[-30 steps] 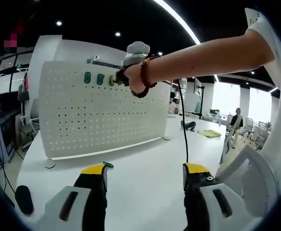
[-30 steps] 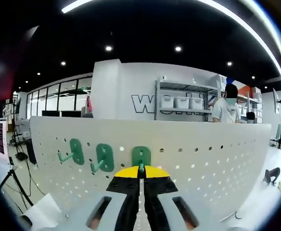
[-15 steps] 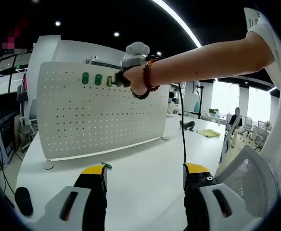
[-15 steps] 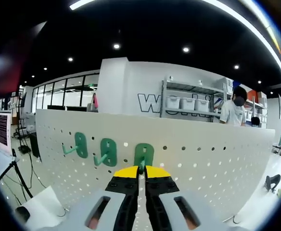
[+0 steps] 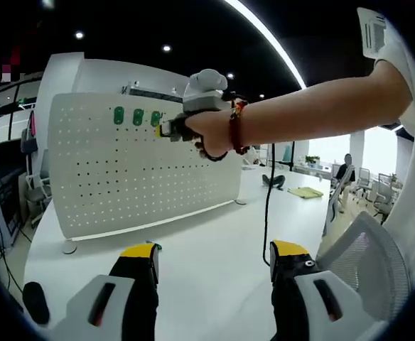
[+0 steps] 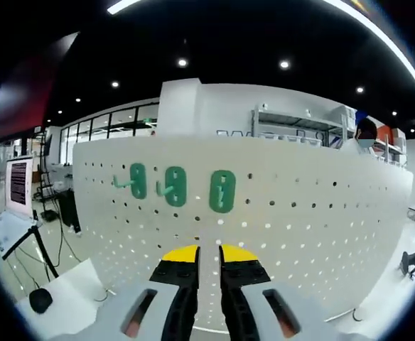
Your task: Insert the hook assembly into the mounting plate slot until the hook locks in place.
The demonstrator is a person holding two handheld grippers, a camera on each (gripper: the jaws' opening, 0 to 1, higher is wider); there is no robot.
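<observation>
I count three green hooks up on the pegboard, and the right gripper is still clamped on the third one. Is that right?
Not quite. Three green hooks are on the pegboard, but the right gripper is not clamped on the third hook. In the right gripper view its jaws stand slightly apart below that hook, holding nothing, with pegboard showing between them.

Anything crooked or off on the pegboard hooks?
Nothing stands out. Three green plastic hooks sit upright in a level row near the top of the white perforated pegboard. The right gripper hangs below them, nearly shut and holding nothing; the left gripper is open over the white table.
</observation>
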